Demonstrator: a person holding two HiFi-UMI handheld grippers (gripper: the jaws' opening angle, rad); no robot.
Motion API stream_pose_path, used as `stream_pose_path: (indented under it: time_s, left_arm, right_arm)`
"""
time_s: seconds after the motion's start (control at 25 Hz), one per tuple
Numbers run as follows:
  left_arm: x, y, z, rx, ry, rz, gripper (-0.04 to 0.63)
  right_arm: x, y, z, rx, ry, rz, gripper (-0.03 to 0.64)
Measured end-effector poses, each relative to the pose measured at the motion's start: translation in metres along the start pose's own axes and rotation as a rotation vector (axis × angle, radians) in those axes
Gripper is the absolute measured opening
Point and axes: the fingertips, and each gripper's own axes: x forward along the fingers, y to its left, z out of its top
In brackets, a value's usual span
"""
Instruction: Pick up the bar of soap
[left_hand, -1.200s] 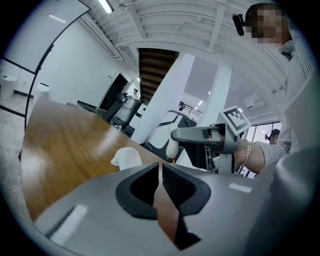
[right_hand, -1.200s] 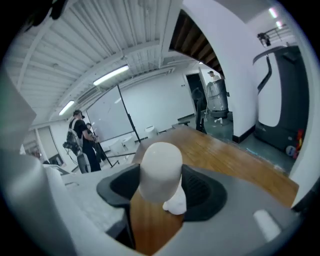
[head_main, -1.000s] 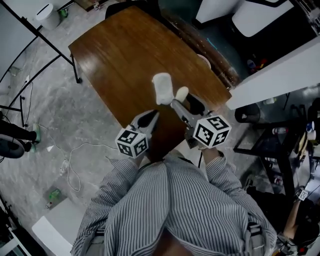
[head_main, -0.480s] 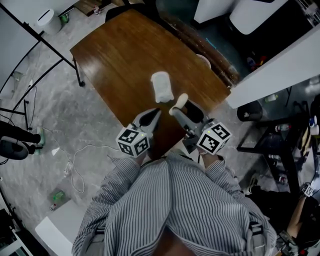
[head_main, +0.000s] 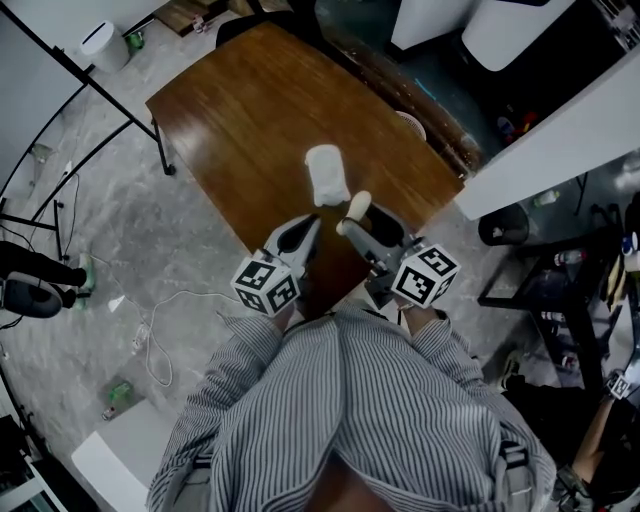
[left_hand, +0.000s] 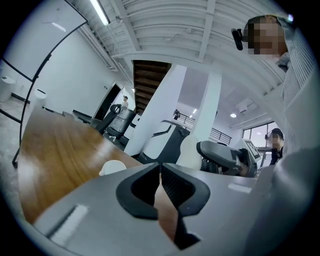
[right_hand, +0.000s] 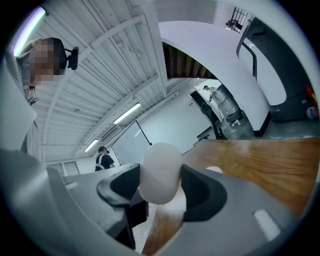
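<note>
Two tools are held above the counter's (head_main: 250, 100) near corner. The bar of soap (head_main: 358, 204) is clamped in the right tool (head_main: 360, 216), just above the wood. The left tool (head_main: 307, 229) is pressed together on nothing. A white object (head_main: 327, 175) is seen just beyond; open wood is spread toward the far edges.

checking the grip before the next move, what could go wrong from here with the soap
1. The bar of soap is rounded and looks smooth, and much of it sticks out past the jaws of the right gripper, so it could squirt out.
2. It hangs over the wooden table close to the near edge; a slip might send it to the floor.
3. The left gripper is shut and empty, so no quick catch.
</note>
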Motion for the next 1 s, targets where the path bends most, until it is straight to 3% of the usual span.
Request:
stream_pose_path:
  time_s: [1.0]
  left_arm:
    - [0.0015,-0.0086,-0.0055,-0.001,0.020,-0.006,0.017]
  right_arm:
    - [0.0000,-0.0023,-0.0071,0.005,0.032,-0.008,0.262]
